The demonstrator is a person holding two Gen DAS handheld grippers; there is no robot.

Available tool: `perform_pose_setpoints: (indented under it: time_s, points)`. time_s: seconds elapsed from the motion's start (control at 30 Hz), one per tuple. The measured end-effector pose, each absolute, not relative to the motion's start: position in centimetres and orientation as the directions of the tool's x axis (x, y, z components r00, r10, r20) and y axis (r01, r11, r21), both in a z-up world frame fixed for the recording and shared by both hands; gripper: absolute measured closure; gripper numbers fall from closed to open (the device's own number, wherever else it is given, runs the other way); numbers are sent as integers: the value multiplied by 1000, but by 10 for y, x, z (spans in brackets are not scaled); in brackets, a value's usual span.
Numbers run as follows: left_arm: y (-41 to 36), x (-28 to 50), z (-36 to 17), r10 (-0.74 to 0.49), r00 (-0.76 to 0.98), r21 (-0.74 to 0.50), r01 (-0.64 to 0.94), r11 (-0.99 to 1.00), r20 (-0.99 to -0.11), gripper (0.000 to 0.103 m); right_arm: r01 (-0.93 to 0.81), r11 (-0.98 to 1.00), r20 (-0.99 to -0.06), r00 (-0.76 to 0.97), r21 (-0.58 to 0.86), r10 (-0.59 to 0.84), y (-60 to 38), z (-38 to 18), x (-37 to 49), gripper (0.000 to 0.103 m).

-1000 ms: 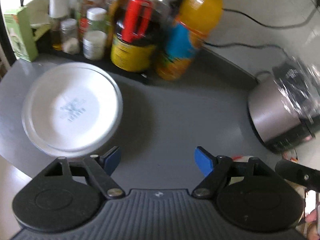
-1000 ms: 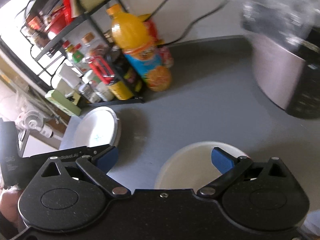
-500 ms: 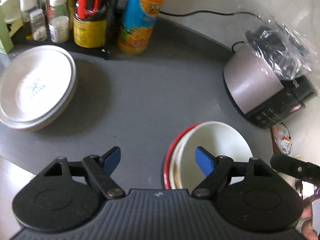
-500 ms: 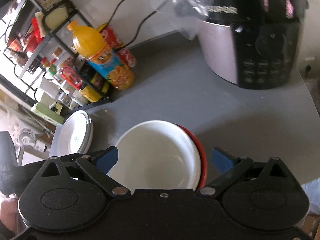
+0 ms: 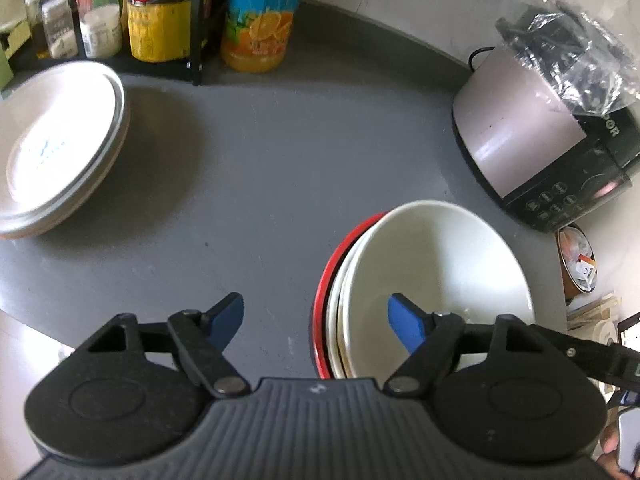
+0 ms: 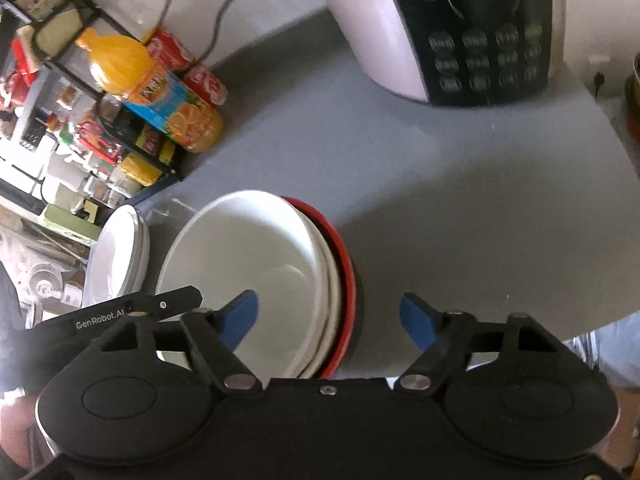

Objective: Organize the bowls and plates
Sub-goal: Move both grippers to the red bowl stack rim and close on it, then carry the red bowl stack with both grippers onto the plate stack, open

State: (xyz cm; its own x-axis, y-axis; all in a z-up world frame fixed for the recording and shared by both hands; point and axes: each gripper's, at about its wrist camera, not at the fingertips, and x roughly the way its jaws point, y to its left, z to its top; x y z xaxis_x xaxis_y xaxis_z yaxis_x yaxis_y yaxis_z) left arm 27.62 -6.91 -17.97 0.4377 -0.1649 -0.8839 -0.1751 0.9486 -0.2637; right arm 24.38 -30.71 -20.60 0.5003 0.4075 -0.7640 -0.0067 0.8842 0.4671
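A stack of bowls (image 5: 436, 264), white ones nested in a red one, stands on the grey table; it also shows in the right wrist view (image 6: 248, 256). A stack of white plates (image 5: 52, 148) lies at the left, seen too in the right wrist view (image 6: 116, 256). My left gripper (image 5: 316, 318) is open and empty, straddling the left rim of the bowl stack. My right gripper (image 6: 328, 318) is open and empty, straddling the stack's right rim.
A rice cooker (image 5: 540, 140) under a plastic bag stands at the right, close in the right wrist view (image 6: 452, 28). An orange juice bottle (image 5: 260, 16), jars and a black rack (image 5: 196, 24) line the back. The grey table (image 5: 260, 168) ends at a rounded front edge.
Both grippers have moved toward the bowl stack, which has come closer and larger in both views. The plates have slid left in the left wrist view. Both stay open.
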Motion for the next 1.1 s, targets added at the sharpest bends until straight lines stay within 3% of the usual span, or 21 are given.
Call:
perform_pose_setpoints:
  time_s: [0.17,0.3,0.43,0.5,0.6,1.1]
  points:
    - [-67,277,-198,-173,403,-281,-225,933,-899,39,26,864,-778,449,503,439,-305,-225,251,55]
    - [-64,278,-210,-206,382,-323,-274,906,-901,61,53,866,-800,414,497,434,-300,-236,256,56]
    - [-62,277,-213,-247,390,-371,-284,884,-887,73,58,874,-810,409,483,420,-299,-238,262,57]
    - [-63,277,-212,-258,396,-383,-278,881,-881,79,44,869,-801,414,492,433,-296,-238,262,67]
    - [-66,276,-210,-245,396,-369,-276,887,-885,79,9,906,-823,423,422,379,-286,-233,260,72]
    - [-37,288,-189,-221,401,-339,-254,906,-889,79,-60,905,-800,446,420,401,-255,-210,280,72]
